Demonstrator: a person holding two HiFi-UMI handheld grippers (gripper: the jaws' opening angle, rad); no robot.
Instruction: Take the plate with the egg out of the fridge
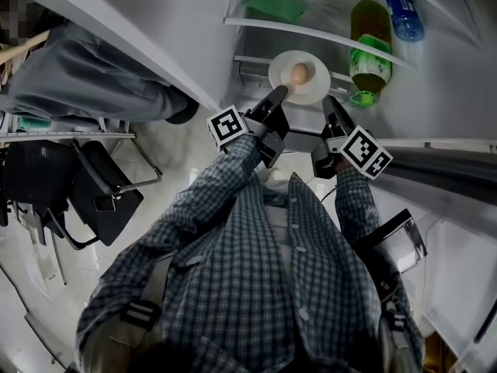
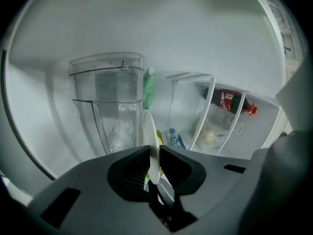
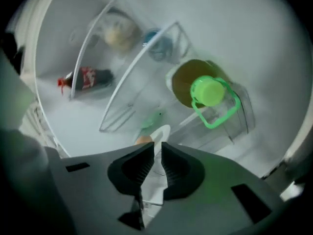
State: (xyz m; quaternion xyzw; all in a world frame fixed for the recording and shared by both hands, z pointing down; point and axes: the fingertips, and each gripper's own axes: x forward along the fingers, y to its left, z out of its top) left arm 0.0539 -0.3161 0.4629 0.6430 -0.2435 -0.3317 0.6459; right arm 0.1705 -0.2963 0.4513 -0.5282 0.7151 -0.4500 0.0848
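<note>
In the head view, the white plate (image 1: 314, 86) with the brown egg (image 1: 299, 74) is at the open fridge's shelf front, with the left gripper (image 1: 278, 94) and right gripper (image 1: 329, 102) at opposite rims. In the left gripper view, the jaws pinch the plate's rim edge-on, and a red-labelled cola bottle (image 2: 231, 102) behind has script too small to read. In the right gripper view, the jaws press almost together on the rim, near a green-capped bottle (image 3: 210, 91).

Indoor room with a kitchen corner: an open fridge (image 1: 264, 23) with white shelves holds a green-capped bottle (image 1: 371, 53), a blue bottle (image 1: 404, 10) and an egg (image 1: 299, 73) on a plate (image 1: 316, 84). Its white racks (image 2: 211, 106) carry a cola bottle (image 2: 234, 101), with a clear drawer (image 2: 107, 97) nearby. Black chairs (image 1: 101, 189) stand on the pale glossy floor (image 1: 178, 169), close to a person in grey (image 1: 85, 76). Whether this is a home or a workplace cannot be told.
</note>
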